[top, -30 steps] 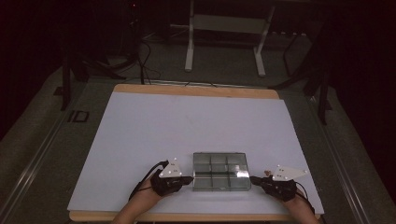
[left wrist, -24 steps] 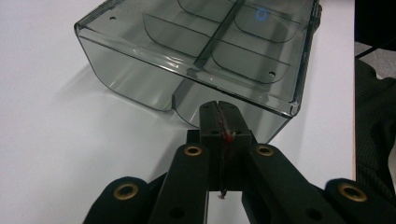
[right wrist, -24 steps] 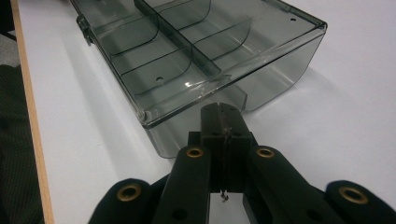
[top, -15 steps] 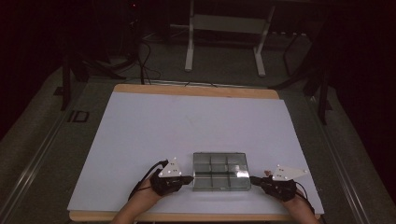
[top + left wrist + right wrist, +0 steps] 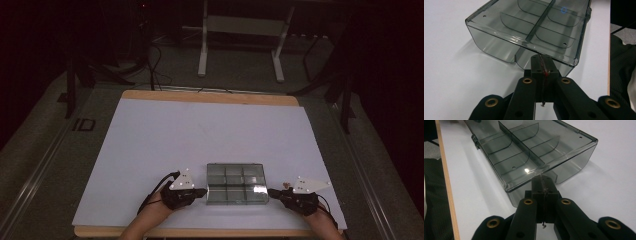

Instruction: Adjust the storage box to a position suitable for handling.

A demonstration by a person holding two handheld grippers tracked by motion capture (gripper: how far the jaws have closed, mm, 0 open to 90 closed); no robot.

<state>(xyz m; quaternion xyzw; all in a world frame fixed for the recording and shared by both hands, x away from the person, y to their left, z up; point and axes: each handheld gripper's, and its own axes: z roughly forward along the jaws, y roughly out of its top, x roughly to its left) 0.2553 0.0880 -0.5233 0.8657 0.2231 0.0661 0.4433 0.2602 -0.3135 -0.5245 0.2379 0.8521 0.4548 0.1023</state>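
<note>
left gripper [image 5: 200, 191] and right gripper [image 5: 274, 192] both fully closed, holding nothing, tips at opposite ends of the smoky compartment box [image 5: 236, 183].

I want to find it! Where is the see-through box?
In the high view, the box sits near the table's front edge, between the left claw and right claw.

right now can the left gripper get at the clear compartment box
Probably yes. The left gripper sits shut with its tips right at the near end wall of the clear compartment box, and nothing lies between them on the white table.
</note>
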